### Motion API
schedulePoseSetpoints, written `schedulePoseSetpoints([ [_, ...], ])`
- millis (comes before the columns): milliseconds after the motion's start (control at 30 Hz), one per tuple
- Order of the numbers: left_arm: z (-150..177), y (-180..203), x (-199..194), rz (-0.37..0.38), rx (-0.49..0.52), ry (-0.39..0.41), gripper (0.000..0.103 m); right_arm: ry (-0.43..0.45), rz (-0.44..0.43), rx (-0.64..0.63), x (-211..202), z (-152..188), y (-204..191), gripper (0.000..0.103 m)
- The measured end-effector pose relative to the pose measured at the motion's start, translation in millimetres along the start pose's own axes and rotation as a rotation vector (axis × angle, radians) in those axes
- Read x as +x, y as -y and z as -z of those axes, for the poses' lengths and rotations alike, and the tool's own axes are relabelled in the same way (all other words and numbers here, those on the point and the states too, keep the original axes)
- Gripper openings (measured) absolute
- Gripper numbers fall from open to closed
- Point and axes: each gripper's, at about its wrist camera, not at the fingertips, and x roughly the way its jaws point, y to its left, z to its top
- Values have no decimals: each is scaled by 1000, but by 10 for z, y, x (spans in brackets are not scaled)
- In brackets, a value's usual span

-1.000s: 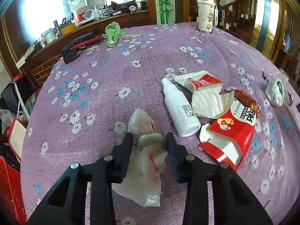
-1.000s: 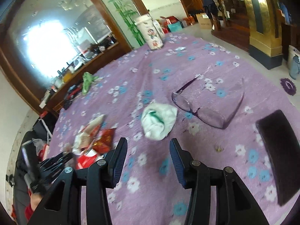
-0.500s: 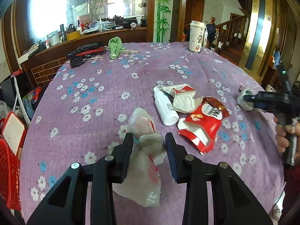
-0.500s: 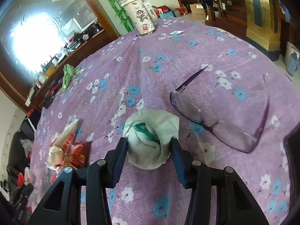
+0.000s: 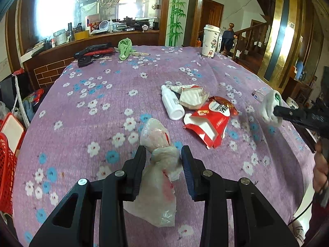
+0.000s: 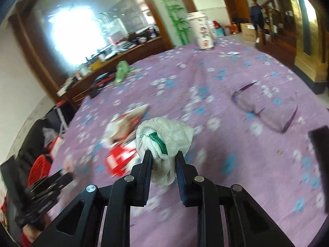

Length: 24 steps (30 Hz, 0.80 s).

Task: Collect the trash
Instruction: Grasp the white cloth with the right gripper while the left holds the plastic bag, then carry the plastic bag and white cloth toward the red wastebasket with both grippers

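My left gripper [image 5: 163,154] is shut on a crumpled clear plastic bag [image 5: 158,164] and holds it over the purple flowered tablecloth [image 5: 98,94]. My right gripper [image 6: 163,156] is shut on a balled white glove with green trim [image 6: 164,138], lifted off the cloth; it also shows at the right of the left wrist view [image 5: 271,109]. A white bottle [image 5: 171,105], a torn white wrapper [image 5: 192,96] and a red snack packet [image 5: 211,121] lie together mid-table.
Purple glasses [image 6: 265,111] and a dark flat object [image 6: 320,148] lie at the right. A paper cup [image 5: 209,41], a green cloth [image 5: 125,48] and black-red tools [image 5: 92,52] sit at the far edge. A red basket [image 5: 6,164] stands left of the table.
My right gripper closed on the white glove and lifted it off the cloth, swinging left. My left gripper kept its hold on the plastic bag and drew back and up.
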Motion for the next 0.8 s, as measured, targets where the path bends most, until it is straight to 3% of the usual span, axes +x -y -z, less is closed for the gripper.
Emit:
schedulePoseSetpoints([
  [333, 182, -74, 31, -16, -11, 19, 34, 34, -29, -103, 29, 334, -486, 24],
  [800, 221, -5, -27, -53, 33, 65, 34, 38, 4, -133, 180, 379, -514, 24],
])
